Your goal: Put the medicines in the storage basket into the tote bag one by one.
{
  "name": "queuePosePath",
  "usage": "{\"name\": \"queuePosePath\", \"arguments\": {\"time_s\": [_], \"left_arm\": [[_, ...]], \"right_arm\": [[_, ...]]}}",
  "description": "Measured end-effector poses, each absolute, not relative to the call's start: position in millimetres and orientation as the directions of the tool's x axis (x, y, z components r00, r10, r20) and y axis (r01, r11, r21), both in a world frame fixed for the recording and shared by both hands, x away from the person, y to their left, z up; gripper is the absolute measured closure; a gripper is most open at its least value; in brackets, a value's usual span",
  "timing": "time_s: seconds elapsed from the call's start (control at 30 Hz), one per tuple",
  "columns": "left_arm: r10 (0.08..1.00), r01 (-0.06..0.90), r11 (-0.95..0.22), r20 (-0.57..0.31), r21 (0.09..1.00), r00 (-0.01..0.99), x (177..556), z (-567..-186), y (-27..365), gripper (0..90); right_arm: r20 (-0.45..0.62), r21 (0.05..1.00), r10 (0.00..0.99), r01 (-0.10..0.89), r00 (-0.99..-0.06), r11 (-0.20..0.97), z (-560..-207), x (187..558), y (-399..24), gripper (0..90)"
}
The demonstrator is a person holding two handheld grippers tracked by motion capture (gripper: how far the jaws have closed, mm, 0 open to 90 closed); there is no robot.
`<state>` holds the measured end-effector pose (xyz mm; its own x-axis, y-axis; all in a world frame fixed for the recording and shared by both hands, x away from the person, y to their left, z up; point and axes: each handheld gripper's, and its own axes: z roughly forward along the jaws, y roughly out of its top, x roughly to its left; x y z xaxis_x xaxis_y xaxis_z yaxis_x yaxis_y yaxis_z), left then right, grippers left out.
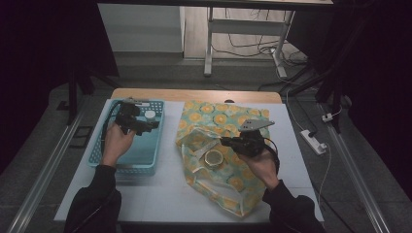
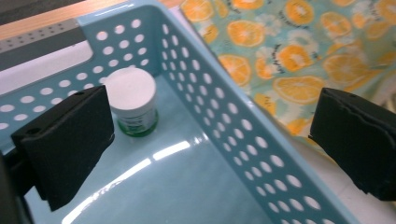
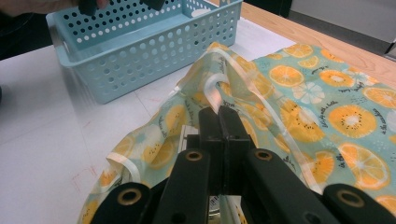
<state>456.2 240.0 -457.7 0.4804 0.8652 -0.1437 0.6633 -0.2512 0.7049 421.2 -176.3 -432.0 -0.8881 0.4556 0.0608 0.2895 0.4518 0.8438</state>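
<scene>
A light blue perforated basket sits at the table's left. A small white-lidded jar stands upright in its far corner. My left gripper hovers over the basket, open with nothing between its jaws. In the left gripper view, its jaws straddle the basket's side wall, with the jar beyond the left jaw. An orange-print bag lies at centre right. My right gripper is shut on the bag's raised rim, holding its mouth up. A gold-lidded jar lies inside the opening.
The white tabletop has a wooden strip along its far edge. A power strip and cables lie on the floor to the right. Table legs stand beyond.
</scene>
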Motion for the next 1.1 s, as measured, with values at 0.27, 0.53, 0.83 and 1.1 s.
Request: {"name": "queuePosePath", "arguments": {"time_s": [0.27, 0.53, 0.83, 1.1], "left_arm": [[0.884, 0.708, -0.272, -0.121, 0.652, 0.452, 480.3, -462.5, 240.4, 0.1], [0.896, 0.73, -0.297, -0.083, 0.616, 0.435, 499.9, -471.1, 241.3, 0.1], [0.902, 0.747, -0.306, -0.071, 0.59, 0.426, 516.4, -482.6, 242.1, 0.9], [0.909, 0.776, -0.307, -0.072, 0.551, 0.411, 523.0, -491.2, 244.0, 4.2]], "right_arm": [[0.06, 0.842, 0.456, 0.29, -0.888, 0.455, -432.5, 421.8, -177.3, 89.4], [0.062, 0.842, 0.456, 0.292, -0.888, 0.454, -432.9, 422.4, -177.6, 89.4], [0.061, 0.841, 0.457, 0.292, -0.888, 0.455, -432.4, 422.4, -178.1, 89.3], [0.061, 0.841, 0.456, 0.292, -0.888, 0.456, -431.9, 422.6, -178.7, 89.3]]}}
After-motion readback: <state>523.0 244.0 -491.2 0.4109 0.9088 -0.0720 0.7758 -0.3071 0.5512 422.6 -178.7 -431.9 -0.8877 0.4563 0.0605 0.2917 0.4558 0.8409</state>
